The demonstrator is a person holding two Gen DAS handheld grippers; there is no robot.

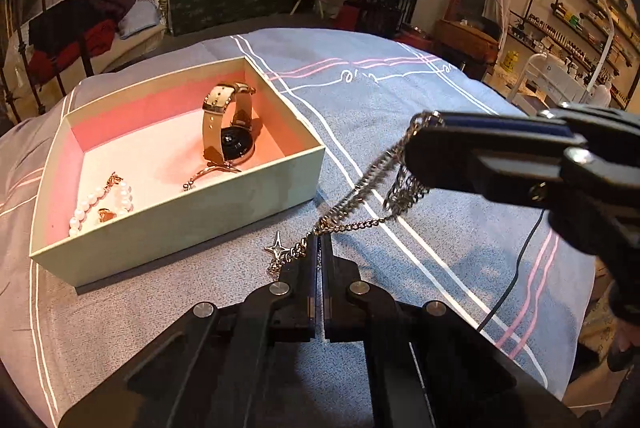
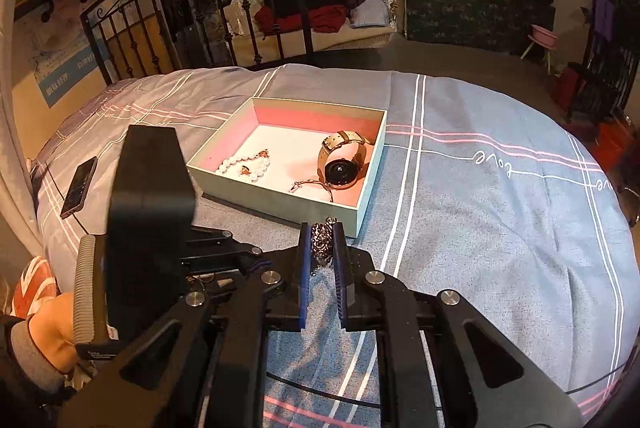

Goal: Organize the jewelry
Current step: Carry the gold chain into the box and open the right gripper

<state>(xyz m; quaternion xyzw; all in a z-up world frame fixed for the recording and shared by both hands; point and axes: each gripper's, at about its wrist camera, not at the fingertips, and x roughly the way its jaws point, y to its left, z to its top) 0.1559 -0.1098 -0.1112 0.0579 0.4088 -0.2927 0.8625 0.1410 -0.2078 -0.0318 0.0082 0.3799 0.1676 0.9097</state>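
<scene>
A pale green box (image 1: 208, 212) with a pink lining sits on the bed. It holds a watch (image 1: 232, 132), a pearl bracelet (image 1: 100, 204) and a thin gold chain (image 1: 200, 180). The box (image 2: 276, 204), watch (image 2: 342, 160) and pearls (image 2: 244, 168) also show in the right wrist view. A chain necklace (image 1: 360, 188) with a star charm (image 1: 276, 248) hangs between both grippers, right of the box. My left gripper (image 1: 319, 240) is shut on one end. My right gripper (image 2: 322, 232) is shut on the bunched other end (image 2: 322, 244), just in front of the box's near wall.
The bed has a grey and blue striped cover (image 1: 440, 148). A dark phone (image 2: 80, 186) lies on the bed left of the box. A black cable (image 1: 516, 268) runs over the cover at the right. An iron bed frame (image 2: 192, 24) stands beyond the bed.
</scene>
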